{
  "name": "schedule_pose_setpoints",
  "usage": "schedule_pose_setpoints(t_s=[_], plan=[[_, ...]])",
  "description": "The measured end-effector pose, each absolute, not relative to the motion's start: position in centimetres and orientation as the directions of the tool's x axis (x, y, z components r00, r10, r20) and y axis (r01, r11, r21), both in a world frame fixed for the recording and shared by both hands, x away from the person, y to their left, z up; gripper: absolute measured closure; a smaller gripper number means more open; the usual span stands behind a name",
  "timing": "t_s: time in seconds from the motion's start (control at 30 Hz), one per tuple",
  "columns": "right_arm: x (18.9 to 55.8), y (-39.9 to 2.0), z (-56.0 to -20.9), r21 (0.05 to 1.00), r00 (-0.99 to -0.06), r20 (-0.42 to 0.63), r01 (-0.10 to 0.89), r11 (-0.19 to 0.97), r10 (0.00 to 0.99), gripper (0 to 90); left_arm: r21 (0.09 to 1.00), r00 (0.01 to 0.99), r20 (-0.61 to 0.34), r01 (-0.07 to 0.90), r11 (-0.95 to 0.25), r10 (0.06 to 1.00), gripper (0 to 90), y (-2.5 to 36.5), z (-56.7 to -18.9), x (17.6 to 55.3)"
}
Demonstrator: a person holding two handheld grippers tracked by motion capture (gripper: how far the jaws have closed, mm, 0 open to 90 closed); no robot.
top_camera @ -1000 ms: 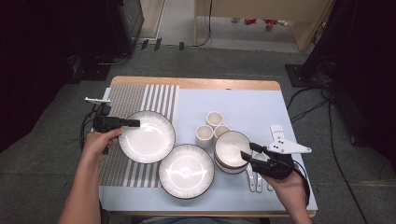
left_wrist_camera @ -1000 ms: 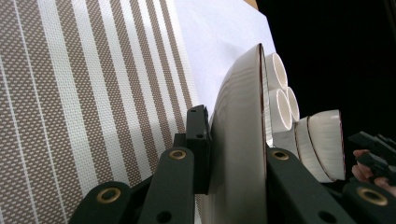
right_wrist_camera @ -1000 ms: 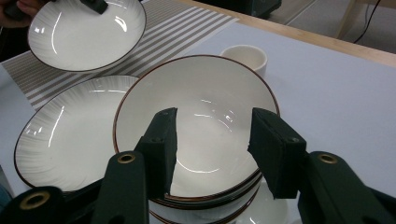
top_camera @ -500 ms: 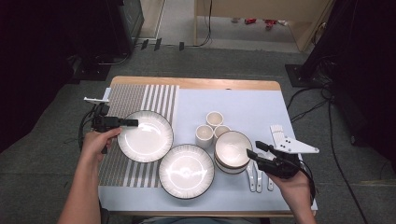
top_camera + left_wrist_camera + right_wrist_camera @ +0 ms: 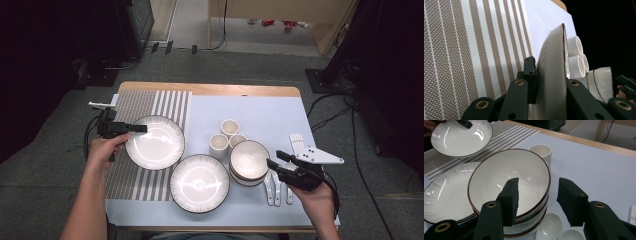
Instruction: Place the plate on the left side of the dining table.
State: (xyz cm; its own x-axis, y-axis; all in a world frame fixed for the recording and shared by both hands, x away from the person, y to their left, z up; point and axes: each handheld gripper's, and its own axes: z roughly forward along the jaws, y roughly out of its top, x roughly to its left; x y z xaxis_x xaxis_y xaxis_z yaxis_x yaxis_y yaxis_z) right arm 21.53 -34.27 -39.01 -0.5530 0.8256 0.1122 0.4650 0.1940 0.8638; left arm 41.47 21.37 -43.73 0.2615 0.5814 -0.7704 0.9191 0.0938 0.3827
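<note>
Nearest the person, a large white plate with a dark rim is seen lying flat on the pale blue cloth of the worktop, and white spoons are laid beside it at the front right. Just above those spoons the right tongs are held spread, with the near rim of the top bowl of a bowl stack lying between the jaws; whether a pad touches it cannot be told. In the right gripper view the left pad is seen over the bowl's inside and the right pad outside it. Farther left, a second plate is pinched at its left rim by the left tongs and is held tilted over the striped placemat, one pad on each face in the left gripper view. Behind the bowls, three white cups are grouped together.
</note>
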Motion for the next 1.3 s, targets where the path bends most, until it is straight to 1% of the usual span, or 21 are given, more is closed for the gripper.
schedule_pose_setpoints(t_s=[0.43,1.3], plan=[[21.7,-34.8,-39.2,0.869,-0.540,0.104,0.457,0.187,0.835,50.9,0.383,0.257,-0.766,0.918,0.099,0.589,81.4,21.8,-43.9,42.7],[22.3,-37.0,-40.7,0.859,-0.460,0.105,0.488,0.152,0.882,51.3,0.397,0.264,-0.749,0.913,0.093,0.608,81.4,22.5,-44.8,44.7]])
